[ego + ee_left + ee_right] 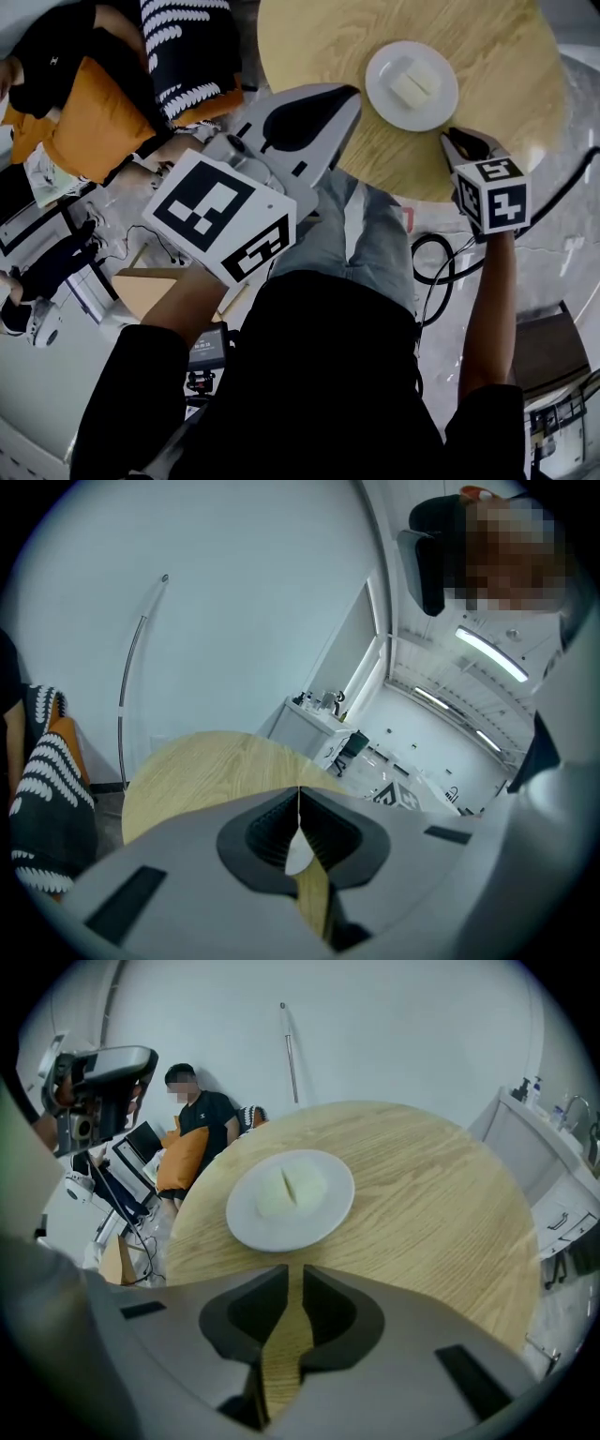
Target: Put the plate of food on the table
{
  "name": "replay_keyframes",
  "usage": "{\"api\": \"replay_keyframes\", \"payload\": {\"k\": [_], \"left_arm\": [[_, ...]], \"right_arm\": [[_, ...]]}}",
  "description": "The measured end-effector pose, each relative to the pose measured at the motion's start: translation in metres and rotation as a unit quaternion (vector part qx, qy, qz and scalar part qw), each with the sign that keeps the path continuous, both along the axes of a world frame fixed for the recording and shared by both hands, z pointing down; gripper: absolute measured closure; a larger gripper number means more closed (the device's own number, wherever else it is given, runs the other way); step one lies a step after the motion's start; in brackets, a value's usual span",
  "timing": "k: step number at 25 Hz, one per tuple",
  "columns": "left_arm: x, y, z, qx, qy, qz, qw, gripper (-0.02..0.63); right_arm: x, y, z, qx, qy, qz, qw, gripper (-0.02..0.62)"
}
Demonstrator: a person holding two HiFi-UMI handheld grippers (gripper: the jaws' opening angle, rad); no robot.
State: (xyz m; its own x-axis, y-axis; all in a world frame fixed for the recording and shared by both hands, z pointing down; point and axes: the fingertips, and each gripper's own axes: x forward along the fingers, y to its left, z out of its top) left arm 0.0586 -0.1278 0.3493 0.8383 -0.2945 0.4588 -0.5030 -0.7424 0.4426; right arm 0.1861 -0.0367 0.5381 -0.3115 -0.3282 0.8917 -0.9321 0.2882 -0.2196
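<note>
Left gripper (347, 98) fills the near field, held above the edge of the round wood surface (309, 47). Its jaws are clenched tip to tip, w/ nothing inside. Right gripper (459, 142) has its jaws released to a narrow gap, also empty. Plate (379, 92) w/ the pale food (413, 82) stands flat on the surface already, so the task looks approx. done. Risk, in my judgement: the right jaws sit close to the rim, so a careless swing could knock the plate and slide it, or tip the food off. Plate lies just ahead of the right jaws, not touching, not btw them. From the left jaws it is further, toward the right in head view.
</note>
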Motion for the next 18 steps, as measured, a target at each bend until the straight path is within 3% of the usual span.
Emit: {"api": "replay_keyframes", "payload": {"k": [3, 12, 18], "left_arm": [[0.001, 0.002, -0.005, 0.006, 0.003, 0.002, 1.0, 0.595], [0.003, 0.005, -0.029, 0.027, 0.01, 0.014, 0.9995, 0.595], [0.009, 0.008, -0.05, 0.038, 0.016, 0.015, 0.999, 0.594]], "right_arm": [[0.004, 0.004, 0.002, 0.008, 0.015, 0.01, 1.0, 0.586], [0.0, 0.001, 0.002, 0.023, 0.065, 0.008, 0.998, 0.587], [-0.004, 0.003, 0.001, 0.048, 0.095, -0.026, 0.994, 0.586]]}}
